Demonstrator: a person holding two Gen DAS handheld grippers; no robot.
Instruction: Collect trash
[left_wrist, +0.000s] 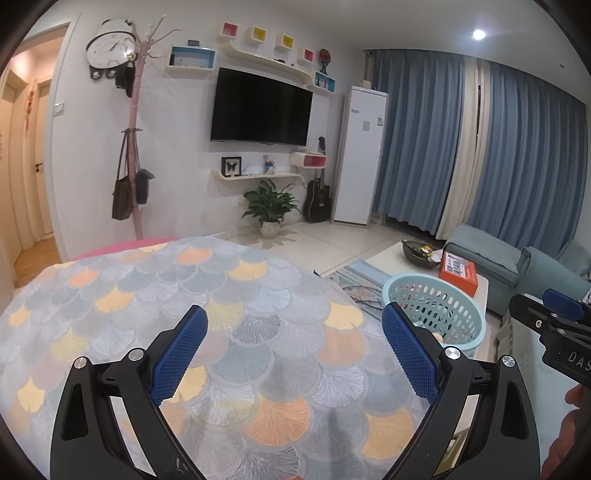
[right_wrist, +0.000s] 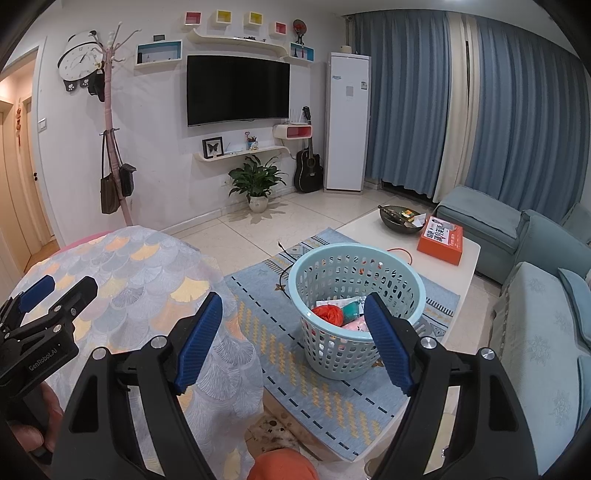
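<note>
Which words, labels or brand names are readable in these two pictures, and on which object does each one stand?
"GenRobot.AI": on the left tool, right wrist view.
"DAS", cut off by the edge: on the right tool, left wrist view.
Orange box: print too blurred to read.
White cabinet: labels too small.

Both grippers share one build: black angular frames with triangular cut-outs, silver round screws at the pivots, and blue cross-hatched pads (left_wrist: 181, 354). The left gripper (right_wrist: 40, 295) bears white "GenRobot.AI" lettering.
</note>
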